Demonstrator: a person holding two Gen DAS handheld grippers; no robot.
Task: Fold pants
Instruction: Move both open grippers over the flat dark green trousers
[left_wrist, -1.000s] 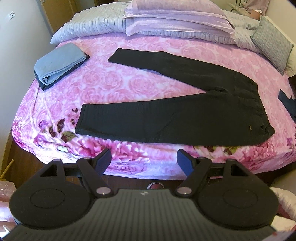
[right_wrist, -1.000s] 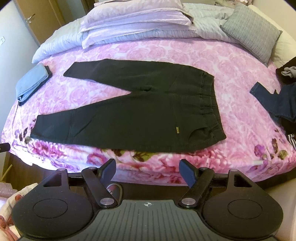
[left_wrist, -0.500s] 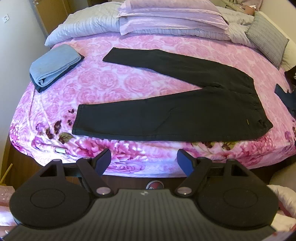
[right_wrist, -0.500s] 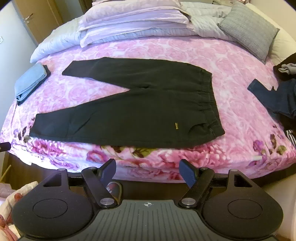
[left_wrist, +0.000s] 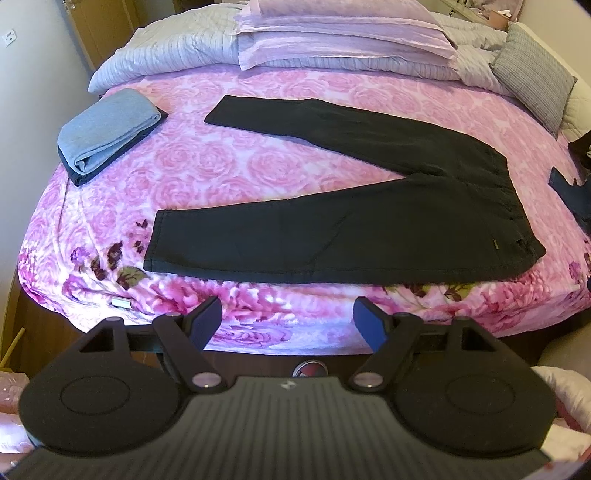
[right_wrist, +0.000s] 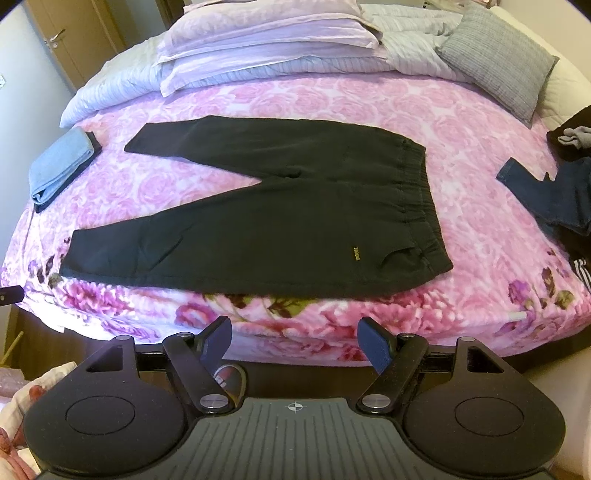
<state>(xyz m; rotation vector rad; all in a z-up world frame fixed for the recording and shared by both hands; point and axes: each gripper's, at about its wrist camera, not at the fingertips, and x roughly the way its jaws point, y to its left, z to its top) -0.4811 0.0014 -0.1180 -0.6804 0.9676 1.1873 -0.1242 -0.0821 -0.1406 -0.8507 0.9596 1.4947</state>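
Note:
Black pants (left_wrist: 369, 221) (right_wrist: 280, 221) lie flat on the pink floral bedspread (left_wrist: 207, 166) (right_wrist: 480, 240), legs spread in a V toward the left, elastic waistband at the right. My left gripper (left_wrist: 288, 317) hangs open off the near bed edge, below the near leg, holding nothing. My right gripper (right_wrist: 295, 338) is likewise open and empty, short of the bed edge below the pants' seat. Neither touches the fabric.
A folded light-blue garment (left_wrist: 107, 136) (right_wrist: 59, 166) rests at the bed's left. Dark blue jeans and other clothes (right_wrist: 554, 192) are heaped at the right edge. Pillows (left_wrist: 340, 33) and a grey cushion (right_wrist: 498, 55) line the back. Wooden bed frame below.
Both grippers have drawn back and lifted slightly, so the pants sit higher and smaller in each view. The pants have not moved; both stay open.

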